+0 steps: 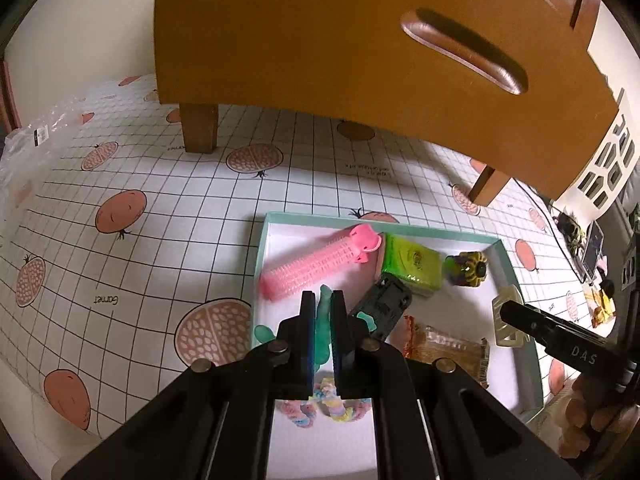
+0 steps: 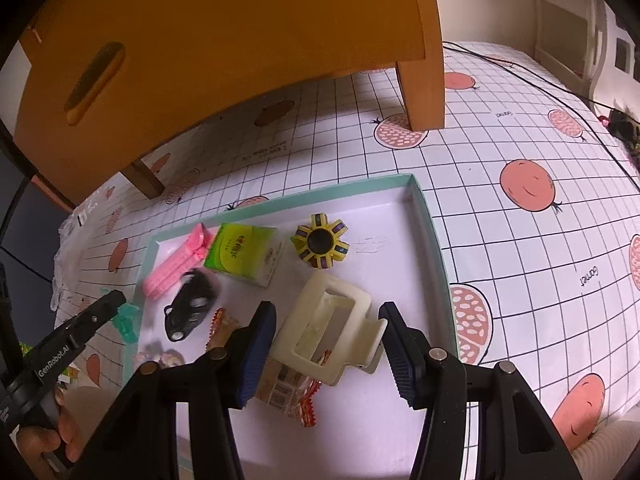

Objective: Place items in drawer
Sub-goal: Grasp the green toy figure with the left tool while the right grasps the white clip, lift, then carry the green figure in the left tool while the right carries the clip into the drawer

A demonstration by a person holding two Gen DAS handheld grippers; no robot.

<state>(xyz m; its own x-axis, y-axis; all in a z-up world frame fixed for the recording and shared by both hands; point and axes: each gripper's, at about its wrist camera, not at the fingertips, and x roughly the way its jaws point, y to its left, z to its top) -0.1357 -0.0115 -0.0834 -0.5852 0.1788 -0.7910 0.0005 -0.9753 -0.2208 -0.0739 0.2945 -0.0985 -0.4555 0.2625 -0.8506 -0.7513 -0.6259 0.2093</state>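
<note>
My left gripper (image 1: 322,302) is shut on a thin teal plastic piece (image 1: 322,324), held above the near left corner of a white tray with a teal rim (image 1: 400,229). In the right wrist view that gripper (image 2: 115,300) shows at the left with the teal piece (image 2: 127,322) at its tip. My right gripper (image 2: 326,309) is shut on a cream hair claw clip (image 2: 332,320), above the tray's (image 2: 320,192) middle. The clip (image 1: 505,320) also hangs at the right gripper's tip (image 1: 510,312) in the left wrist view. The wooden drawer unit (image 1: 360,60) stands behind the tray, its slot handle (image 1: 464,52) facing me, the drawer shut.
In the tray lie a pink hair roller (image 1: 316,264), a green tissue pack (image 1: 412,264), a yellow-and-black knob (image 1: 468,270), a black toy car (image 1: 382,308), a snack packet (image 1: 448,350) and a pastel scrunchie (image 1: 320,402). The unit stands on legs (image 1: 199,128) on a checked fruit-print cloth (image 1: 160,220).
</note>
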